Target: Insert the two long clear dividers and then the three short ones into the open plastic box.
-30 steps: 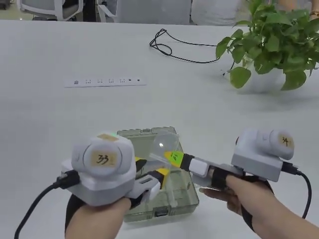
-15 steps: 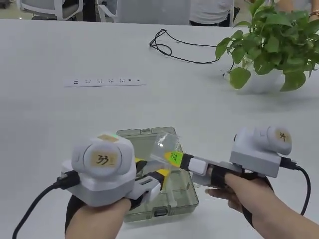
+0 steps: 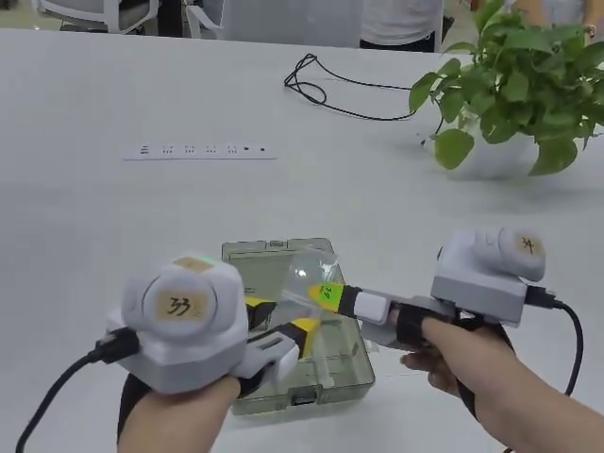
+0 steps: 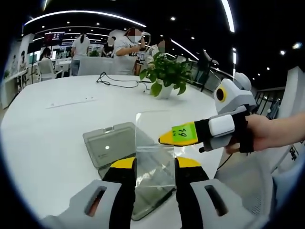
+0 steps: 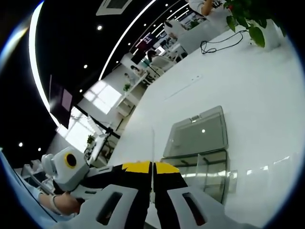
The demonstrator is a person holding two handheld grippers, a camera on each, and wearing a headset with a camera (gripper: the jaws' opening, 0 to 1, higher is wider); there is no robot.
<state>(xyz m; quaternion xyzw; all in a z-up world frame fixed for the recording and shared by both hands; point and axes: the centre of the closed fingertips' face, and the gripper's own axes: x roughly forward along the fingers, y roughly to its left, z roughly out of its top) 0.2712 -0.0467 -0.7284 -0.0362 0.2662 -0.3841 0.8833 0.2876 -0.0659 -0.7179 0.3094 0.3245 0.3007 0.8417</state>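
Right gripper [image 3: 326, 295] has its yellow-tipped jaws pressed together on a clear divider [image 3: 307, 274], pinching it near one edge and holding it just above the open plastic box [image 3: 354, 368]. Left gripper [image 3: 283, 319] hovers over the near left part of the box with its jaws spread apart, on either side of the sheet; whether they touch it I cannot tell.

The divider is a thin, flat, colourless sheet, so transparent that in the head view it reads mostly as a glint and a faint outline. The box is a shallow, greenish-clear tray with its lid [image 3: 269, 257] folded flat on the far side, resting on the white table [image 3: 94, 226].

The left gripper view looks at the divider face-on: it stands upright as a roughly rectangular pane, its side edges lining up with the inner faces of the two spread jaws, and the right gripper's tip, with a green label, grips it at the right edge. The box base lies below, seen through the pane.

The right gripper view takes the same sheet edge-on, so it shrinks to a thin bright line rising from between the closed jaws, and the lid and base lie beyond it to the right.

Farther back in the head view lie a white power strip [image 3: 200, 151], a black cable [image 3: 326, 90] and a potted plant [image 3: 514, 75].
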